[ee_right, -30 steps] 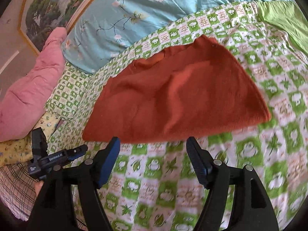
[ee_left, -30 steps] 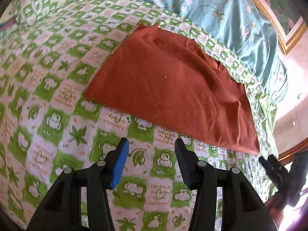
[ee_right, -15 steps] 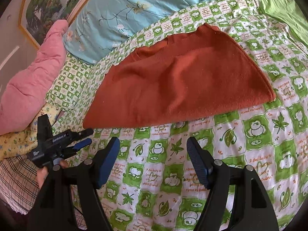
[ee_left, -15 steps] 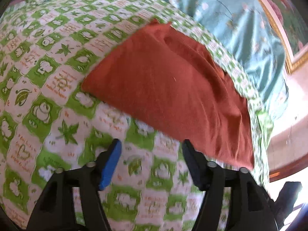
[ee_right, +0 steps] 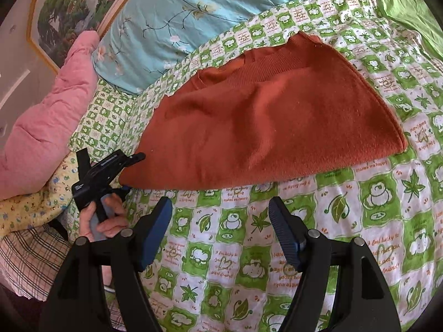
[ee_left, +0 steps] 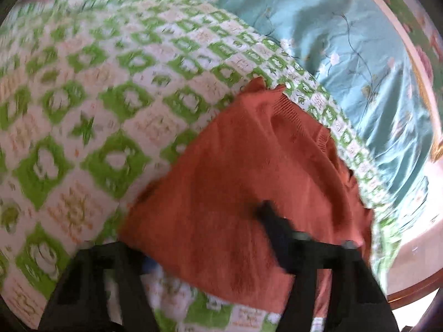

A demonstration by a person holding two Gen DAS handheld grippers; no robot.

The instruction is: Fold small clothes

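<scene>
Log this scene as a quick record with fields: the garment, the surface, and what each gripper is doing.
garment: rust-orange sweater, lying flat
surface: green-and-white checked bedspread
left gripper: at the sweater's near left corner; jaws have just been closing, cloth between them, apparently not clamped yet
right gripper: open, empty, over the bedspread just short of the sweater's near edge

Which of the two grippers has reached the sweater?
The left gripper: its closing fingers straddle the corner of the orange sweater. The right gripper hangs open over bare sheet.
</scene>
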